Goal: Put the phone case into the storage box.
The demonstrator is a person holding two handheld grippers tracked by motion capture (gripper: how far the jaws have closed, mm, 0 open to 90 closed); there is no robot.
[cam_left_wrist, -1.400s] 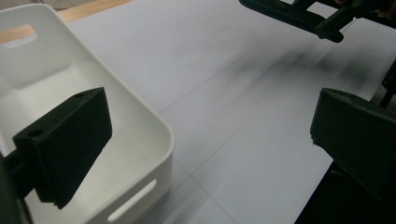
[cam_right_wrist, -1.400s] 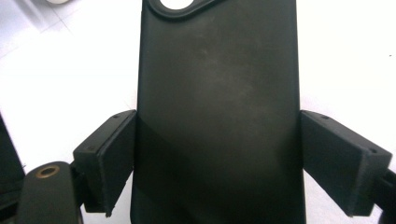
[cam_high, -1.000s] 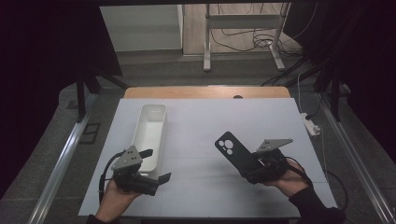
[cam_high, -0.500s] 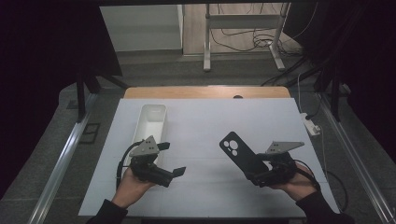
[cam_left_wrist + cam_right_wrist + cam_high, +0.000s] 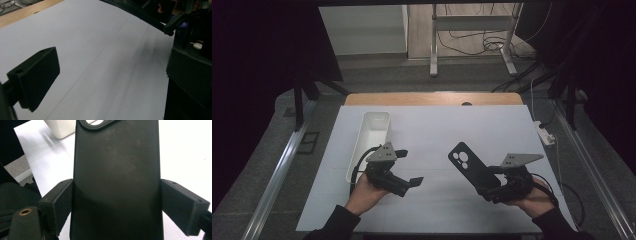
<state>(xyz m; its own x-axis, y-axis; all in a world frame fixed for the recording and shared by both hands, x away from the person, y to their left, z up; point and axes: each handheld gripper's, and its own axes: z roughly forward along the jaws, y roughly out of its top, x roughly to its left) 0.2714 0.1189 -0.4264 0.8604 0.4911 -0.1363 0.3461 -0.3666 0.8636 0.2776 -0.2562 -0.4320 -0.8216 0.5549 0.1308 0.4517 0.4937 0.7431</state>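
Gripping a black phone case [image 5: 116, 177] by its two long edges, our right gripper [image 5: 497, 187] holds it tilted above the desk [image 5: 432, 125], camera cutout toward the far side. Our left gripper [image 5: 404, 167] hangs with jaws open and empty over the white sheet. Farther back, just beside it, lies a white tray [image 5: 373, 131].

Bare white mat [image 5: 437, 145] lies between both hands; white tray [image 5: 373, 137] blocks the left.
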